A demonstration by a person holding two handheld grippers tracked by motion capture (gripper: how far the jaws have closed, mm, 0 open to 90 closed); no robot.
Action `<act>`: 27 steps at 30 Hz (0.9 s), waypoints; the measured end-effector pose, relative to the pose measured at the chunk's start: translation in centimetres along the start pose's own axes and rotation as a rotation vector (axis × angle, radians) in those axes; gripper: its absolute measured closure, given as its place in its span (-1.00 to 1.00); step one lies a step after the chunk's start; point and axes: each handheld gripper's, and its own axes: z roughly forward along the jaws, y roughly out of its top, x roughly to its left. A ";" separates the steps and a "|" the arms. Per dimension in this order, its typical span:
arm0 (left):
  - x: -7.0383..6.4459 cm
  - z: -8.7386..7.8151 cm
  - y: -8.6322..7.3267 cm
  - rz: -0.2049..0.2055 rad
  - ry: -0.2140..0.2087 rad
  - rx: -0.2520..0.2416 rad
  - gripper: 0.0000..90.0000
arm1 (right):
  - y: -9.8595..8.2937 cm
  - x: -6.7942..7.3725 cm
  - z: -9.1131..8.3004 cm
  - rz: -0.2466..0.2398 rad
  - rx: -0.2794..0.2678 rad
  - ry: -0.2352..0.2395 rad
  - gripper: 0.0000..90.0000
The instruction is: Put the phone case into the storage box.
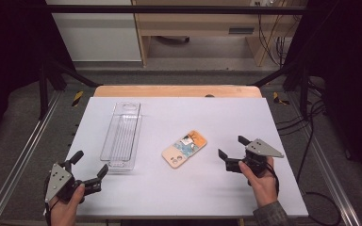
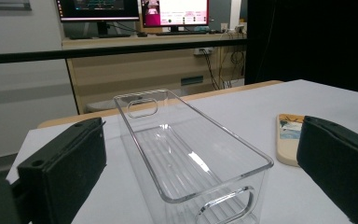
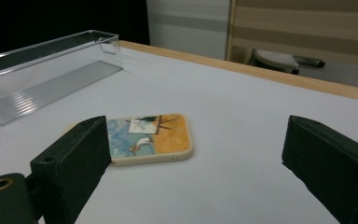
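Observation:
A phone in a cream case with a blue and orange picture (image 1: 184,149) lies flat near the middle of the white table. A long clear plastic bin (image 1: 121,135) stands empty to its left. My left gripper (image 1: 90,164) is open at the front left, a short way in front of the bin's near end (image 2: 214,186). My right gripper (image 1: 233,147) is open at the front right, to the right of the phone (image 3: 151,138), with nothing between its fingers. From the left gripper, the phone's edge (image 2: 286,140) peeks past the right jaw.
The white table top (image 1: 179,188) ends in a wooden strip (image 1: 176,91) at the far edge. Metal rails (image 1: 19,160) run along both sides. A wooden desk (image 1: 207,23) and cables stand beyond the table.

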 end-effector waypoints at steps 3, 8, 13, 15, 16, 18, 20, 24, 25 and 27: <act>-0.5 0.2 0.4 0.016 -0.013 0.011 -0.98 | -0.6 -0.8 -1.1 -0.013 -0.016 -0.029 -0.82; -1.8 1.0 1.3 0.048 -0.047 0.051 -0.98 | -1.7 -2.0 -2.6 0.011 -0.063 -0.075 -0.82; -2.9 1.9 1.8 0.058 -0.080 0.075 -0.98 | -2.1 -2.8 -3.1 0.036 -0.074 -0.070 -0.86; -3.8 2.8 2.4 0.072 -0.110 0.094 -0.98 | -2.4 -3.0 -3.0 0.050 -0.073 -0.056 -0.87; -3.8 2.8 2.4 0.072 -0.110 0.094 -0.98 | -2.4 -3.0 -3.0 0.050 -0.073 -0.056 -0.87; -4.9 3.9 3.1 0.081 -0.135 0.112 -0.98 | -2.7 -3.1 -2.8 0.059 -0.058 -0.054 -0.89; -6.1 4.9 3.8 0.091 -0.161 0.133 -0.98 | -2.9 -3.2 -2.8 0.070 -0.056 -0.044 -0.91; -7.5 6.4 4.4 0.077 -0.201 0.159 -0.97 | -3.1 -3.2 -2.8 0.064 -0.057 -0.037 -0.92; -8.0 7.0 4.6 0.080 -0.214 0.169 -0.97 | -3.1 -3.2 -2.8 0.065 -0.055 -0.037 -0.92; -9.1 8.1 5.0 0.088 -0.243 0.179 -0.96 | -3.1 -3.3 -2.9 0.068 -0.059 -0.034 -0.92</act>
